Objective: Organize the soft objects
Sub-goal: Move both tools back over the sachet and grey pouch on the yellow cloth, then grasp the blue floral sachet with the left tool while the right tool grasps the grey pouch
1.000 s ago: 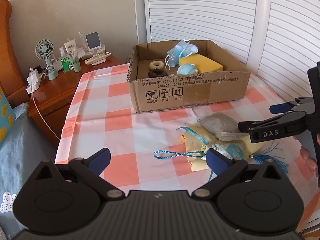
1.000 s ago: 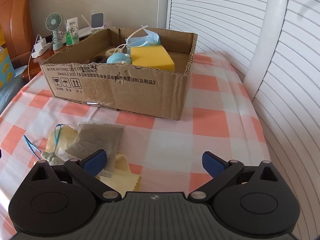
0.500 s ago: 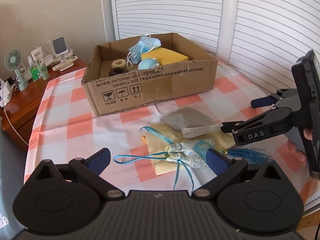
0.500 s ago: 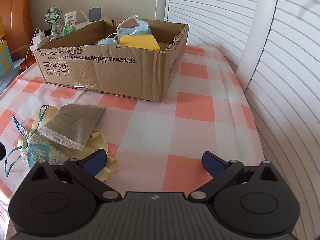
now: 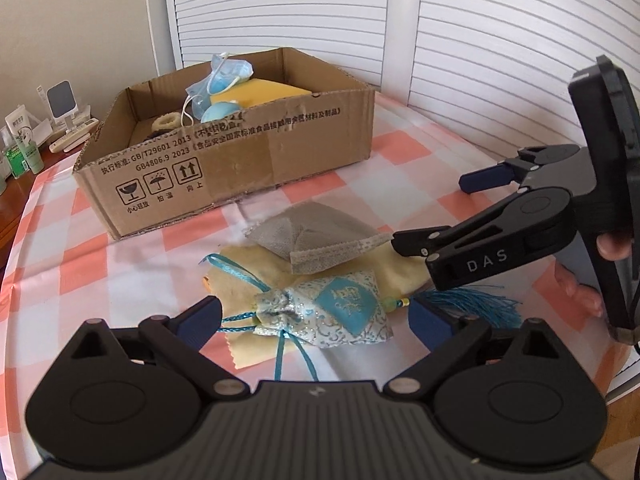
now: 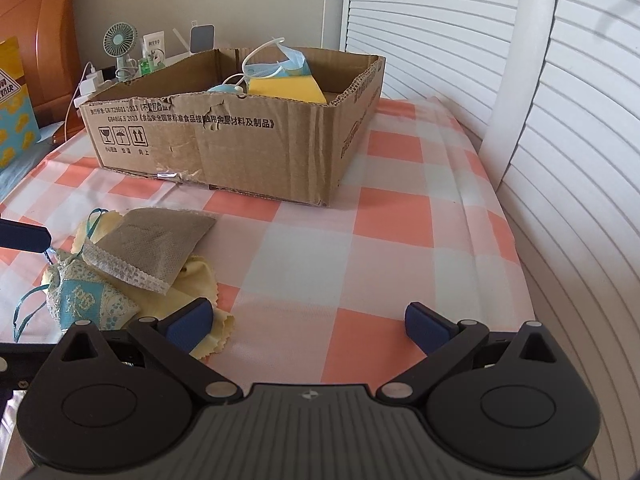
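A blue patterned sachet [image 5: 340, 314] with ribbons and a tassel lies on a yellow cloth [image 5: 256, 264] on the checked tablecloth. A grey lace-edged pouch [image 5: 316, 240] lies on the cloth just behind it. My left gripper [image 5: 316, 320] is open, its fingers on either side of the sachet. My right gripper [image 6: 308, 322] is open and empty over the tablecloth, to the right of the pile; it shows in the left wrist view [image 5: 436, 208]. The pouch [image 6: 152, 248] and sachet [image 6: 86, 300] also show in the right wrist view. A cardboard box [image 5: 240, 160] behind holds a face mask [image 5: 220, 80] and yellow sponge [image 5: 256, 94].
A wooden bedside table [image 6: 56, 112] at the far left carries a small fan [image 6: 120, 46], bottles and a charger. White louvred doors [image 6: 440, 20] stand behind and to the right. The table's right edge [image 6: 516, 240] runs close to the doors.
My left gripper has moved forward and right, down to the sachet, which now lies between its fingers. My right gripper has lowered and stays open beside the pile.
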`<state>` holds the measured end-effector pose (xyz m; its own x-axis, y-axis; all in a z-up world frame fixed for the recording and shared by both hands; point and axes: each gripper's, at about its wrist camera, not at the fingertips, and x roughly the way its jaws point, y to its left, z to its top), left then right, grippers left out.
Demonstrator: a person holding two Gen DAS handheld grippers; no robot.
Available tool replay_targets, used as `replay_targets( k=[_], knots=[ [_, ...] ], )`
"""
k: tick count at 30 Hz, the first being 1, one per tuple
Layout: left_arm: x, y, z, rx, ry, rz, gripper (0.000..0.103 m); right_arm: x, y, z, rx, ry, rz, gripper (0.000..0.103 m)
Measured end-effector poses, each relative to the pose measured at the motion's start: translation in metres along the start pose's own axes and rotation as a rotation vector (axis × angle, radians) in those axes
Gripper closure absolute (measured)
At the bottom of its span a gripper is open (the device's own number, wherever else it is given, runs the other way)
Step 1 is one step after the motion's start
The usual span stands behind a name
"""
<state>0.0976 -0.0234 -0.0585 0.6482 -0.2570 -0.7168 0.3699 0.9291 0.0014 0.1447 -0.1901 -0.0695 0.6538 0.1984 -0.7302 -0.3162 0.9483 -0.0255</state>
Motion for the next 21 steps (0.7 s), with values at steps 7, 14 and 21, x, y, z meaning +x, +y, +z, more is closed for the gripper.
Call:
replay_targets(
  k=[7,14,21],
  knots=[
    [0.011,-0.003,-0.003,0.010,0.004,0.000,0.013,-0.001,0.000,-0.001,0.002,-0.008,-0.002,0.000],
    [0.015,-0.003,-0.004,-0.005,-0.004,-0.003,0.022,-0.001,0.000,-0.002,0.002,-0.014,-0.003,0.000],
    [0.011,0.000,-0.006,-0.015,-0.021,-0.011,0.048,-0.002,0.001,-0.003,0.003,-0.018,-0.006,0.000]
  ],
)
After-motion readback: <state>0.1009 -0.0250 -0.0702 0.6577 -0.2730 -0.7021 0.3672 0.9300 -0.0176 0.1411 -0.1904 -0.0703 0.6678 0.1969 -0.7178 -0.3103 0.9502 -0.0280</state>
